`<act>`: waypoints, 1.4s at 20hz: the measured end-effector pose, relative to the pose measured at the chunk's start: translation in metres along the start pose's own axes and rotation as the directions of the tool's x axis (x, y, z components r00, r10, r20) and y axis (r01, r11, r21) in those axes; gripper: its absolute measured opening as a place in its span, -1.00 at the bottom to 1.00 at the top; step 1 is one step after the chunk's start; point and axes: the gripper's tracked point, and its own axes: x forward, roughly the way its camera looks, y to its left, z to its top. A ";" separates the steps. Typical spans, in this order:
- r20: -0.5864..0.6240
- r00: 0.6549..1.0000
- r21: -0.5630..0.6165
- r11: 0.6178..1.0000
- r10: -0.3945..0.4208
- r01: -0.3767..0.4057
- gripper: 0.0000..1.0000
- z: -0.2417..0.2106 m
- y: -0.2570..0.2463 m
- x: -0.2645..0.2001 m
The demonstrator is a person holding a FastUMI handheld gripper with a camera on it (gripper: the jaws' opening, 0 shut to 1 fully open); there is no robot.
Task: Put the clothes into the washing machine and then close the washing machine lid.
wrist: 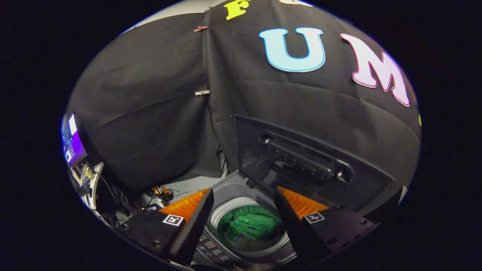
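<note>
A small top-loading washing machine (226, 190) stands below and just ahead of my fingers. Its dark lid (301, 158) is raised upright behind the drum, with a long handle bar across it. A green garment (253, 226) lies crumpled inside the round drum, seen between my two fingers. My gripper (244, 201) hangs above the drum, open, with nothing held between the fingers. The machine's control panel (211, 249) with its buttons shows beside the near finger.
A lit screen (72, 142) and a white stand with cables sit off to the left of the machine. Loose cables and small gear (162, 194) lie on the floor behind the machine. Black cloth walls close in behind the lid.
</note>
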 end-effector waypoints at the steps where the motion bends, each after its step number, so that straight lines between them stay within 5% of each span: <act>1: 0.046 0.999 -0.001 1.000 -0.005 0.005 0.99 0.010 -0.001 -0.002; 8: 0.290 0.941 0.049 0.985 -0.174 0.167 0.98 0.062 -0.037 -0.015; 13: 0.370 0.856 0.180 0.932 -0.361 0.315 0.98 0.088 -0.083 -0.031; 23: 0.292 0.755 0.304 0.805 -0.587 0.509 0.98 0.082 -0.157 -0.030; 28: 0.230 0.747 0.283 0.778 -0.623 0.562 0.97 0.069 -0.174 -0.019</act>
